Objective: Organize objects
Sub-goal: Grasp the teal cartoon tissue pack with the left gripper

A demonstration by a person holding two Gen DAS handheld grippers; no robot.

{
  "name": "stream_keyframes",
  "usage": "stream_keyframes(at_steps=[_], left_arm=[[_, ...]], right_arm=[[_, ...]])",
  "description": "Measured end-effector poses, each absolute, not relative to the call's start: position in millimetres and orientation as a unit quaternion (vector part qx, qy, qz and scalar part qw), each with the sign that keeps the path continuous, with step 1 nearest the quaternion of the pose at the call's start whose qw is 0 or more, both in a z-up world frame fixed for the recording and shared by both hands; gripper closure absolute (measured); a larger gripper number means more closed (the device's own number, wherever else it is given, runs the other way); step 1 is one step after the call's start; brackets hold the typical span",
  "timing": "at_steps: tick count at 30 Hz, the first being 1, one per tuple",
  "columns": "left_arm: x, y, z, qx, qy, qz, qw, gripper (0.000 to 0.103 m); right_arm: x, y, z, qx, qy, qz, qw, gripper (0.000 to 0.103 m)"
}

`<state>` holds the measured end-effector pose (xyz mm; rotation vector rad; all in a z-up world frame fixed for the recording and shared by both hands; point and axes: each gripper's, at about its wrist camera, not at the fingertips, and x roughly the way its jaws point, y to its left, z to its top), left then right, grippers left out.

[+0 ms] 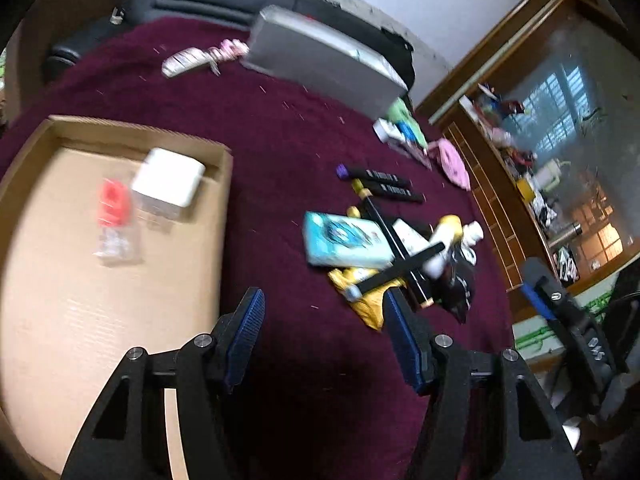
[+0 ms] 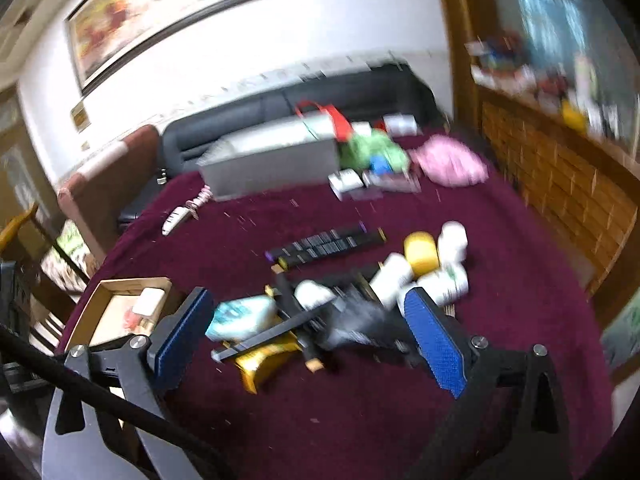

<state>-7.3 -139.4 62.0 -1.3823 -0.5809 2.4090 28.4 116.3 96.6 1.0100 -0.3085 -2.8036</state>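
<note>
A cardboard tray (image 1: 224,200) lies at the left on the maroon cloth and holds a white box (image 1: 168,176) and a red item in a clear bag (image 1: 114,216). To its right is a pile: a light blue box (image 1: 344,244), black sticks (image 1: 400,268), a yellow wrapper (image 1: 368,308) and white bottles (image 1: 448,236). My left gripper (image 1: 324,300) is open above bare cloth between tray and pile, nothing between its pads. My right gripper (image 2: 312,308) stands wide open over the pile (image 2: 304,320), holding nothing. The tray (image 2: 100,300) shows at its left.
Dark remotes (image 1: 380,184) lie beyond the pile. A grey box (image 1: 320,60), green and pink items (image 1: 452,160) and a small white and pink object (image 1: 200,58) sit farther back. A wooden cabinet (image 1: 500,208) borders the right side, a dark sofa (image 2: 320,96) the back.
</note>
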Motion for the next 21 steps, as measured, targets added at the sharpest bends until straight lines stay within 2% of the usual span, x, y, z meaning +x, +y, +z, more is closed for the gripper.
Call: stream_keyframes(at_steps=[4,12,16,21], left_arm=[[-23.4,-125.3,53.8,-0.484,-0.214,0.838,0.134,0.048],[-72.2,-123.4,27.3,-0.499,-0.221,0.836,0.061,0.048],[-90.9,-108.9,25.7,-0.494,-0.193,0.847,0.038,0.035],[-93.5,-86.5,21.6,-0.506,-0.126,0.853,0.015,0.032]], right_arm=[[17.0,152.9,59.6,0.355,-0.166,-0.918,0.06,0.007],[15.6,188.1,36.1,0.33,-0.2,-0.92,0.06,0.007],[9.7,193.6,28.7,0.339,-0.214,-0.913,0.075,0.007],[13.9,197.1,31.3,0.329,-0.217,-0.915,0.082,0.007]])
